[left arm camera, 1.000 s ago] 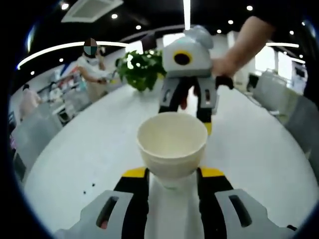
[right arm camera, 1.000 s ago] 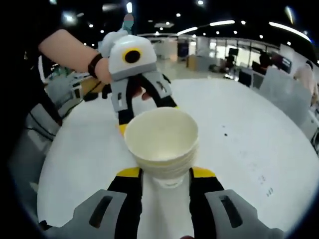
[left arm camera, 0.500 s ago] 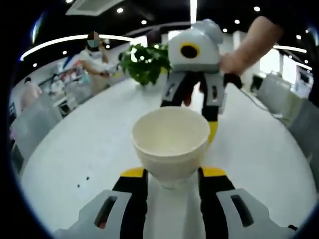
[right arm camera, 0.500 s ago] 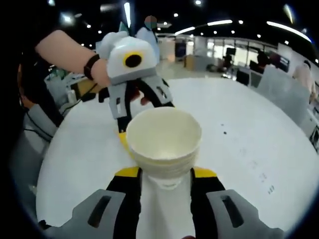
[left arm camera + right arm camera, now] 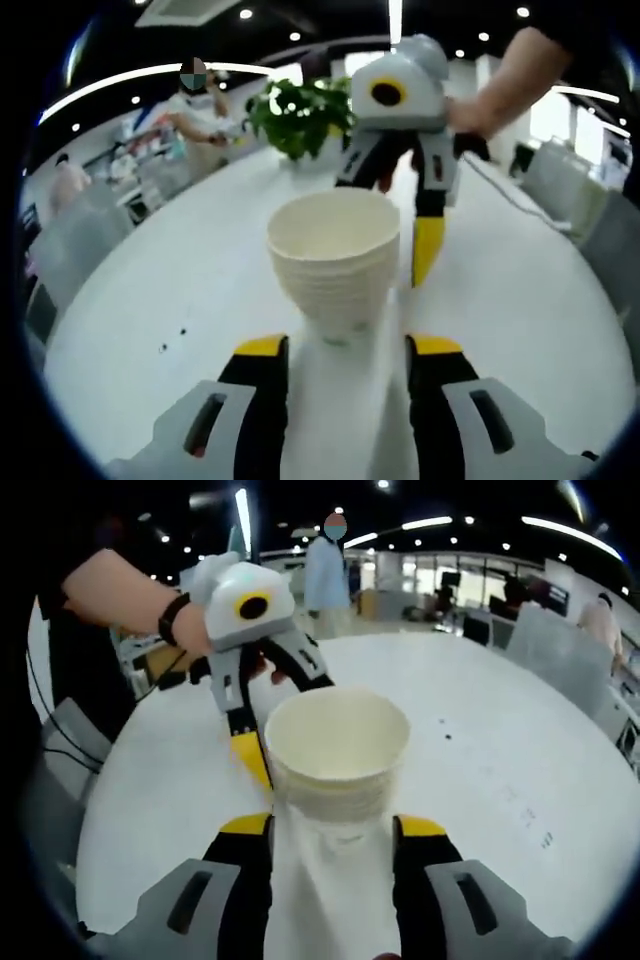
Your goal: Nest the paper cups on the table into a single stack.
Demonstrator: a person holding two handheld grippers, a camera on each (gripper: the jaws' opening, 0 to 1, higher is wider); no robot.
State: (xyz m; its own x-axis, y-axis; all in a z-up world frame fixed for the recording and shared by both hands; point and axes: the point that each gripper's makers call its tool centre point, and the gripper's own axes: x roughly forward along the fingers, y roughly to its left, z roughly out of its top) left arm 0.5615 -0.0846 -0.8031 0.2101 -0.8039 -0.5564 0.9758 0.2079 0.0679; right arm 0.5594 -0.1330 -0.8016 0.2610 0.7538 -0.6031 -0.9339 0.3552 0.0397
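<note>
I have the stack of paper cups [image 5: 335, 262] standing mouth-up on the white table [image 5: 160, 300], at twelve o'clock from my left gripper [image 5: 345, 350] and at twelve o'clock from my right gripper [image 5: 332, 830] too, so the two of them face each other across it. Both pairs of jaws stand apart, one yellow tip on each side of the stack's foot, and I judge neither is pressing the paper, though the base is blurred and I cannot be sure of contact. What worries me is the backing out: if either hand drifts sideways as it leaves, a tip could catch the narrow bottom and tip the whole tower (it is tall for its footprint, and light). In the left gripper view the right gripper's yellow tip hangs just beside the stack at two o'clock, near enough to clip the rim. The ribbed sides show several rims close together, but I cannot tell whether the top cup is seated square; a crooked one could pop loose at a knock.
</note>
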